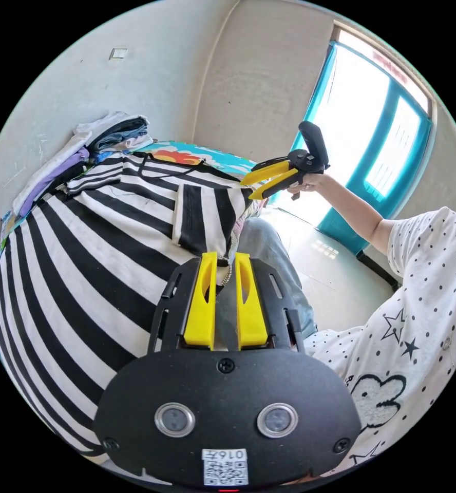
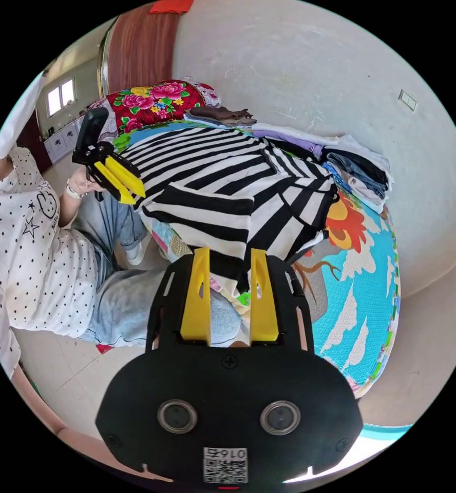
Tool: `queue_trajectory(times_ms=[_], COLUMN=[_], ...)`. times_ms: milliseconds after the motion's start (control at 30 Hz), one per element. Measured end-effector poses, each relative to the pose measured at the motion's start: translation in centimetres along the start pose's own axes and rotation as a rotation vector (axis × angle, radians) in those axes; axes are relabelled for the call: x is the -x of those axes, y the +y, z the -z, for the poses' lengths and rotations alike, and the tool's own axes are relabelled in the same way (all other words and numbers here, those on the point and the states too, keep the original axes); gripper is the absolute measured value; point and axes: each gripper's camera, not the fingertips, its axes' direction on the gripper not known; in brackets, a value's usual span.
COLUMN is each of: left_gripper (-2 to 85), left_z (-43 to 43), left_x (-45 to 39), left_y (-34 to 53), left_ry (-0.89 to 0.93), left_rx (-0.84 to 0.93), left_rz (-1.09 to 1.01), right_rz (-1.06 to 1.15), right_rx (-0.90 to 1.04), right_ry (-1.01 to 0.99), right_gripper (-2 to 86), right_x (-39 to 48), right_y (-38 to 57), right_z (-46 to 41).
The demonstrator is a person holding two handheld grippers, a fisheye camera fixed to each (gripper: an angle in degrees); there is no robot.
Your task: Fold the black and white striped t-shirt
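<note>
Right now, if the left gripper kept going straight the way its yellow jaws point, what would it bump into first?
Most likely the striped t-shirt: the left gripper points at its folded-over sleeve near the bed edge, just ahead of the open jaws. Depth is hard to judge through the fisheye.

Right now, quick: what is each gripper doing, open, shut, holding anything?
Left gripper: open, narrow gap, holding nothing, at the edge of the striped t-shirt.
Right gripper: open, empty, above the shirt's near edge.

Black and white striped t-shirt (image 2: 223, 179) is lying spread on the cartoon-print padded mat (image 2: 364, 287). Stack of folded clothes (image 2: 359, 169) is sitting behind it, against the plaster wall (image 2: 310, 67).
</note>
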Motion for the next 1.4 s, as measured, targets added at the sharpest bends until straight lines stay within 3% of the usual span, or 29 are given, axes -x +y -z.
queue_trajectory(times_ms=[500, 700, 833, 1100, 1233, 1400], left_gripper=[3.5, 3.9, 4.4, 3.8, 1.2, -0.4], left_z=[1.5, 6.1, 7.9, 7.5, 9.2, 13.1], left_x=[-2.4, -2.0, -0.3, 0.1, -1.1, -1.5], left_y=[-4.9, -4.9, -6.4, -8.5, -8.4, -8.6], left_ry=[-0.065, -0.08, -0.103, -0.142, -0.192, -0.207], left_rx=[0.039, -0.035, -0.071, -0.018, -0.063, -0.155], left_rz=[0.065, 0.107, 0.159, 0.2, 0.169, 0.163], right_rz=[0.129, 0.081, -0.042, -0.056, -0.031, 0.039], right_rx=[-0.078, -0.118, -0.261, -0.016, -0.051, -0.11], right_ry=[0.068, -0.044, -0.139, -0.132, -0.096, -0.063], right_gripper=[6.3, 7.0, 8.0, 8.8, 2.1, 0.2], right_x=[0.5, -1.6, -4.5, -4.7, -4.6, -4.3], right_y=[9.0, 10.8, 10.1, 5.3, 5.4, 4.9], right_z=[3.2, 5.9, 7.2, 0.3, 1.0, 3.9])
